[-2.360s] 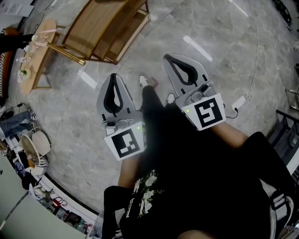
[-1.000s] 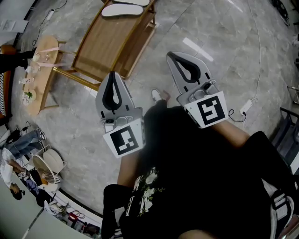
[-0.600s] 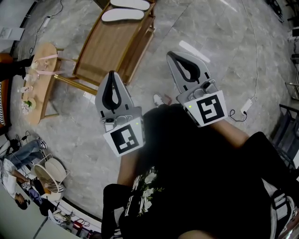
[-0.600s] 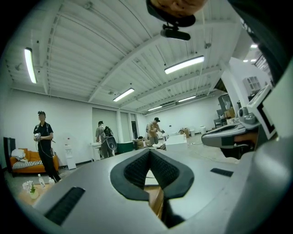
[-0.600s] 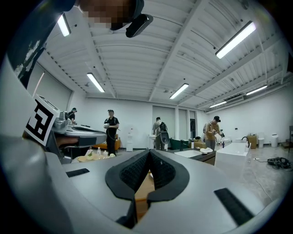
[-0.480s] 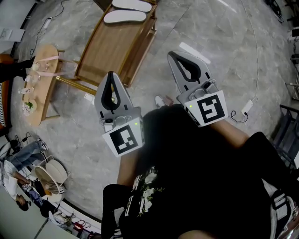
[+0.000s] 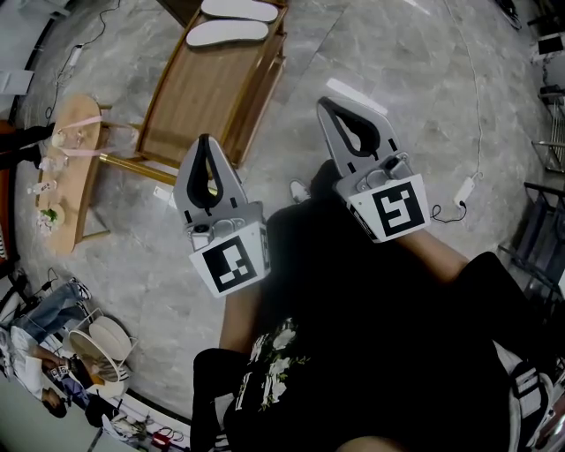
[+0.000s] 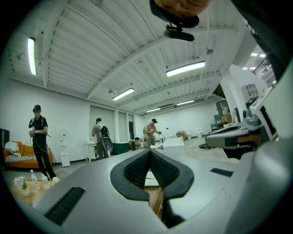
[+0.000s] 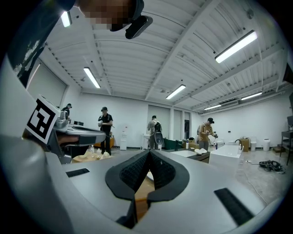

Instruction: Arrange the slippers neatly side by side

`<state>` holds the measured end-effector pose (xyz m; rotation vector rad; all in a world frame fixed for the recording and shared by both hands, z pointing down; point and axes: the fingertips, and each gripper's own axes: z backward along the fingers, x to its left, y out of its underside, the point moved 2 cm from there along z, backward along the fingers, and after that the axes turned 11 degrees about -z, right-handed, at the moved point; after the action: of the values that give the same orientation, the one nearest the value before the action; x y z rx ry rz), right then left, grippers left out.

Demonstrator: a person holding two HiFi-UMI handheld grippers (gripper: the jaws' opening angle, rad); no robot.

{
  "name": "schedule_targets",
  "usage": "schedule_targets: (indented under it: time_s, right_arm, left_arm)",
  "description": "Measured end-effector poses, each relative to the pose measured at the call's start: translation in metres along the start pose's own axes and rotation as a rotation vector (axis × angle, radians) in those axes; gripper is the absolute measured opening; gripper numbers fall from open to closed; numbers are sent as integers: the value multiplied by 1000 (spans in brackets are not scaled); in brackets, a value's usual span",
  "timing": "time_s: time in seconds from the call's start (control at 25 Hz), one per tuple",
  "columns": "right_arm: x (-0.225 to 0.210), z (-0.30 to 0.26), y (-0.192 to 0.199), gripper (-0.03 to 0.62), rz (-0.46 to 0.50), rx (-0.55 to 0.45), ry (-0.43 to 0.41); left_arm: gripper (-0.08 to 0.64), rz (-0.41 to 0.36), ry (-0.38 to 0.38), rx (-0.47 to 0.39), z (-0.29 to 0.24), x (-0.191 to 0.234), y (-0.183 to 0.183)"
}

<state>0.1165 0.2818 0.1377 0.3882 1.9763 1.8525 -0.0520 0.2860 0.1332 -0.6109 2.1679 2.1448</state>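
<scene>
Two white slippers lie on a slatted wooden rack (image 7: pixel 207 93) at the top of the head view: one (image 7: pixel 226 33) flat across the slats, the other (image 7: pixel 240 9) just beyond it and cut by the frame edge. My left gripper (image 7: pixel 204 140) is shut and empty, its tip over the rack's near corner. Also shut and empty, my right gripper (image 7: pixel 324 105) hangs over bare floor to the right of the rack. In the left gripper view the jaws (image 8: pixel 149 152) meet, with wood showing under them; the right gripper view shows its jaws (image 9: pixel 149 153) closed the same way.
A small round wooden table (image 7: pixel 64 168) with bottles stands left of the rack. A white cable and plug block (image 7: pixel 463 189) lie on the marble floor at right. The person's shoe (image 7: pixel 300 190) is between the grippers. Other people (image 8: pixel 39 137) stand far off across the room.
The rack and both slippers have come into the head view and slid down toward the grippers. Both grippers have kept shut and edged forward toward the rack.
</scene>
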Motion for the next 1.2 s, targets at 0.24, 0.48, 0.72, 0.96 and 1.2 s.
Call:
schedule_targets:
  time_s: [0.24,0.48,0.72,0.96,1.2]
  right_arm:
    - [1,1,3,-2,-7,16,12]
    - [-4,-7,4,-2,4,26,-4]
    - [-17,-19,6,-2,-3,29,10]
    - [-36,-41,2,-2,-2,31,3]
    - [-58,-69,-5,-2,10,46,-3]
  left_arm:
    - [2,-2,8,0,7,1,-3]
    - [2,32,-16,20,0,4,7]
    - [2,49,-21,27,-11,6,12]
    - [2,50,-11,34,-40,5,8]
    - [2,65,5,50,-76,4,7]
